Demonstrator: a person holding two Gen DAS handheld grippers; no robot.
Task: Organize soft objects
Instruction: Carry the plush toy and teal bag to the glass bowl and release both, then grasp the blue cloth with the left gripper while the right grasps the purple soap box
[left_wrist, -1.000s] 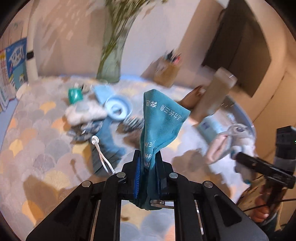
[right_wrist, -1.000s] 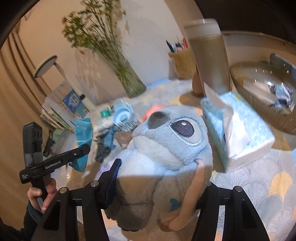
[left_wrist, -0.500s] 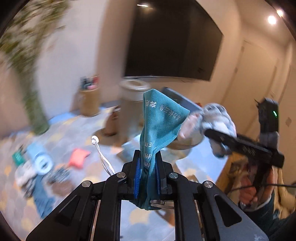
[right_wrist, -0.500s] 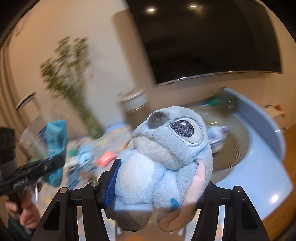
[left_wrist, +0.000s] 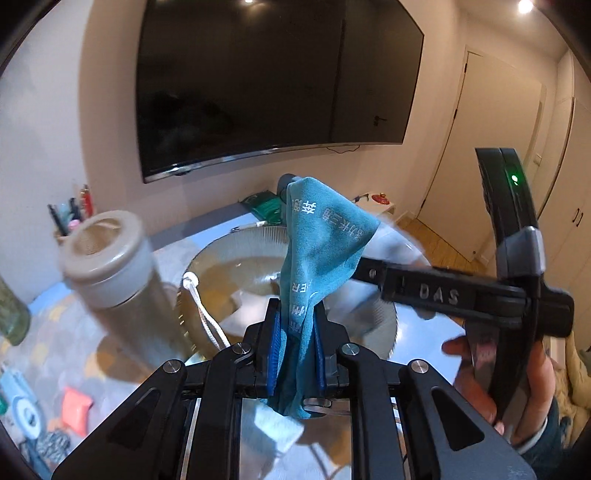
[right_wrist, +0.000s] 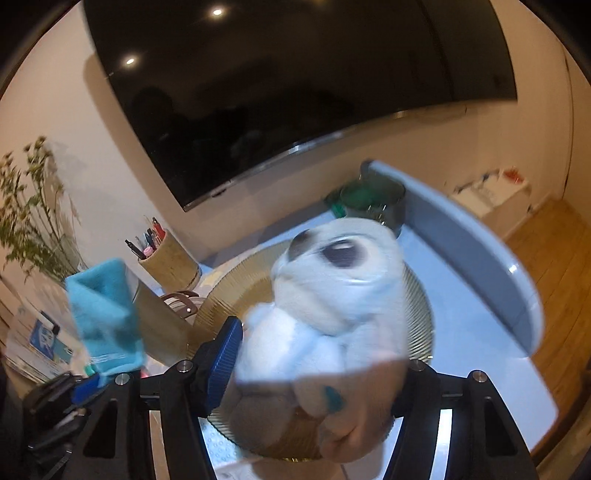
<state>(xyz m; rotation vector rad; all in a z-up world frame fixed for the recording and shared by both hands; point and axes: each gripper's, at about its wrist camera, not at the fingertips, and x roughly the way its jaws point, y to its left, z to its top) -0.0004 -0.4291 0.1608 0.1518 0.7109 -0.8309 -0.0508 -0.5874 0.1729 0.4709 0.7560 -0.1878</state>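
1. Over the ribbed basket (right_wrist: 417, 295), the right gripper (right_wrist: 314, 369) is opening around the blurred plush toy (right_wrist: 332, 288); let it fall clear before pulling away.
2. Beside it, the left gripper (left_wrist: 295, 347) clamps the teal cloth (left_wrist: 321, 243); centre it over the basket before letting go.

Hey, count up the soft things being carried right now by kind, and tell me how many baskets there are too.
Teal cloth pouch: 1, pinched in the left gripper
Plush toy: 1, between the right gripper's opening fingers
Gold wire basket: 1
Total: 3
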